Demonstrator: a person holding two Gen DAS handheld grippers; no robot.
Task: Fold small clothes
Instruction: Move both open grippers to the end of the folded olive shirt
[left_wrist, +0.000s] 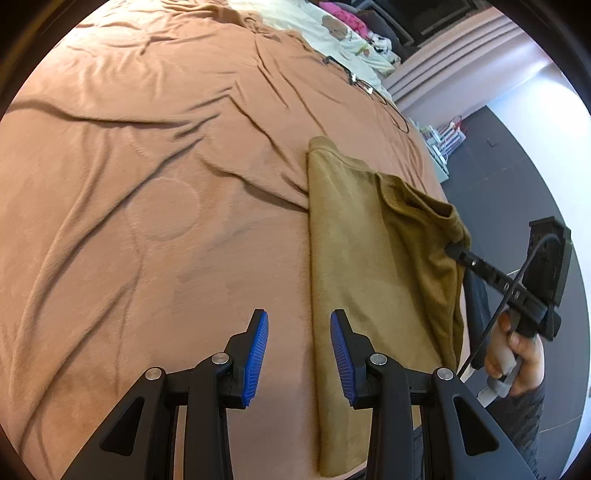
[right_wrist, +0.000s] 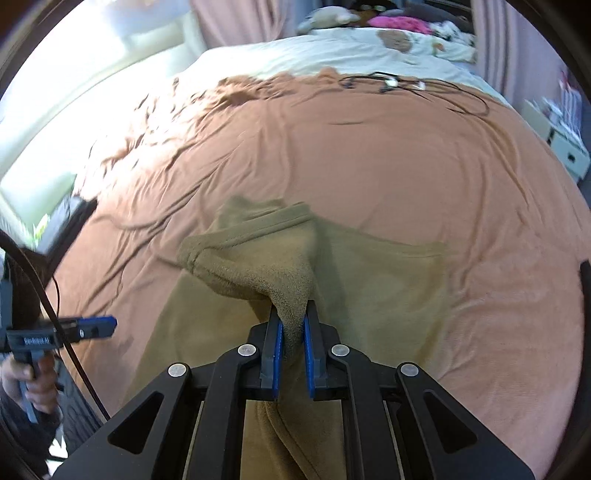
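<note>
left claw (left_wrist: 299, 354): nearest thing in my left view, bottom centre of the frame. Blue pads spread wide, nothing between them, just hovering over the bedspread.

bedspread (left_wrist: 147, 221): the rumpled salmon-coloured cover filling the whole left and middle of that frame. It's my folding surface.

olive garment (left_wrist: 351, 258): right of centre in the left view, a long strip running from mid-frame down to the bottom edge, lying flat, with its near end right by my right-hand pad. The far-right flap is lifted off the bed.

right claw (right_wrist: 293, 345): bottom centre of the right view, pads pinched down tight on a bunched corner of the garment (right_wrist: 258, 266). In the left view you can see the same claw (left_wrist: 456, 251) at mid-right, holding that flap up in the air.

cables (right_wrist: 424, 88): black loops at the upper right of the right view, well away from the work.

step, my guess: mid-fold, carrying the raised corner over the flat part.

next move, again a guess: swing the corner across to the opposite edge, lay it down square, then let go. The left claw could pin the flat layer so it doesn't drag along with it.
</note>
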